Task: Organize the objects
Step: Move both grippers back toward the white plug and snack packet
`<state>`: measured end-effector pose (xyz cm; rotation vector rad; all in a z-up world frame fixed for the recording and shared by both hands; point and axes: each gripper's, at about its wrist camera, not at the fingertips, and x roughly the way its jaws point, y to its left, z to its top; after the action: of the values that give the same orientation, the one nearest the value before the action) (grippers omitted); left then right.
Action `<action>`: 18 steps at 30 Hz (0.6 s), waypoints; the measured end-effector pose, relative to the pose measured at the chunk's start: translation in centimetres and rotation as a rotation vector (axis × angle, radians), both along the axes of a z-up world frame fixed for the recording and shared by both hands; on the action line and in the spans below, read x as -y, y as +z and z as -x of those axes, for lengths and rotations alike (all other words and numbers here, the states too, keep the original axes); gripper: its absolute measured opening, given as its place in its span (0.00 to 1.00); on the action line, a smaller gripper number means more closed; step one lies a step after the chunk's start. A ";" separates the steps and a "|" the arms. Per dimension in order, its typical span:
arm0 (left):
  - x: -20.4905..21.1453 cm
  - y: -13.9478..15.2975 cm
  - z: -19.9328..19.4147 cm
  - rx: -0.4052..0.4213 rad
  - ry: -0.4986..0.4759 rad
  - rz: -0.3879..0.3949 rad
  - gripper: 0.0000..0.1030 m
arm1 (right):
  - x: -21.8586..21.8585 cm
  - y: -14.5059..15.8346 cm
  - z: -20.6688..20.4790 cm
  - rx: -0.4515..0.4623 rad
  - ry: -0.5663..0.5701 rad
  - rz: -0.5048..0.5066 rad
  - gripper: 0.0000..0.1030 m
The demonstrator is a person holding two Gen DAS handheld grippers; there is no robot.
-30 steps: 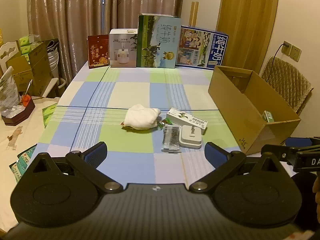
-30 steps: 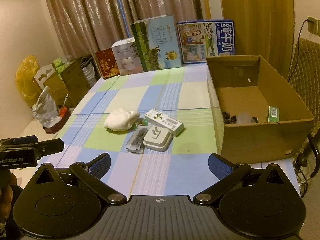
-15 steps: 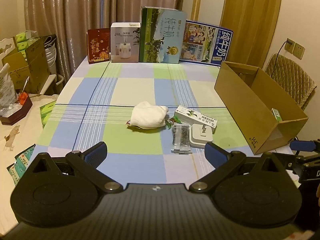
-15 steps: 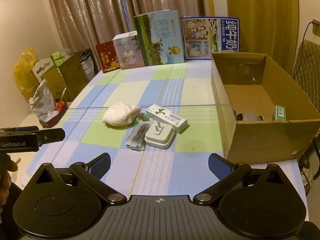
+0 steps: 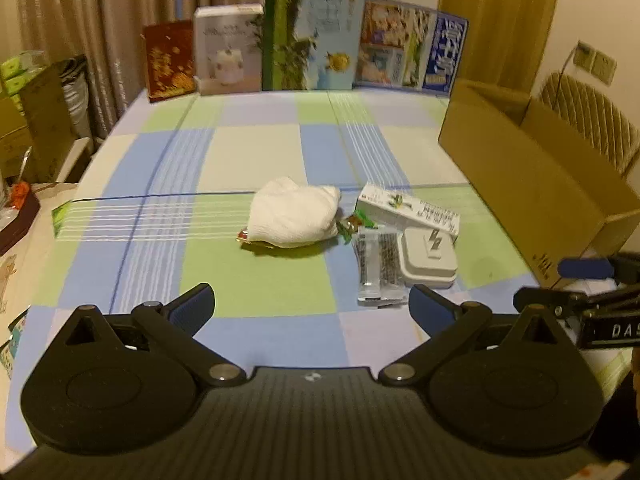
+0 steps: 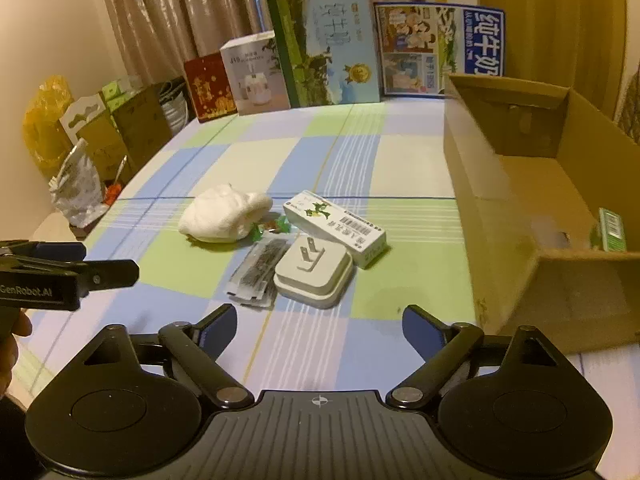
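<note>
A small heap lies mid-table on the checked cloth: a white bundled cloth (image 5: 294,218) (image 6: 226,218), green candy wrappers (image 5: 354,224) (image 6: 272,227), a long white carton (image 5: 408,210) (image 6: 334,228), a clear sachet (image 5: 378,266) (image 6: 258,268) and a grey plug adapter (image 5: 428,256) (image 6: 314,270). An open cardboard box (image 5: 524,184) (image 6: 532,200) stands to the right, holding a green packet (image 6: 610,230). My left gripper (image 5: 310,306) is open and empty, short of the heap. My right gripper (image 6: 318,326) is open and empty, just before the adapter.
Several upright printed boxes (image 5: 308,32) (image 6: 328,46) line the table's far edge before curtains. Cartons and bags (image 6: 108,132) crowd the floor on the left. A padded chair (image 5: 592,120) stands behind the cardboard box. Each gripper shows at the other view's edge.
Both grippers have moved forward toward the heap, which looks larger and nearer now. Both stay open and nothing on the table has shifted.
</note>
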<state>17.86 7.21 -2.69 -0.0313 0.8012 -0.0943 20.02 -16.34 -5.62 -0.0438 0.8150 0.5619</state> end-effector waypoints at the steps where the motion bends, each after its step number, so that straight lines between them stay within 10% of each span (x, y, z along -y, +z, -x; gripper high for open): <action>1: 0.1 -0.4 -0.6 -0.007 -0.014 0.004 0.91 | -0.1 -0.4 -0.3 -0.004 0.007 -0.001 0.80; 8: 2.1 -3.7 -4.0 -0.065 -0.097 0.000 0.71 | -0.5 -3.5 -2.5 -0.051 0.030 0.028 0.55; 18: 5.2 -6.8 -7.8 -0.113 -0.181 0.028 0.57 | -0.4 -4.4 -3.4 -0.057 -0.013 0.044 0.53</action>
<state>25.63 2.05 -9.49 0.0096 0.9149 -0.2767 23.43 -15.97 -10.01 -0.0635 0.8828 0.5349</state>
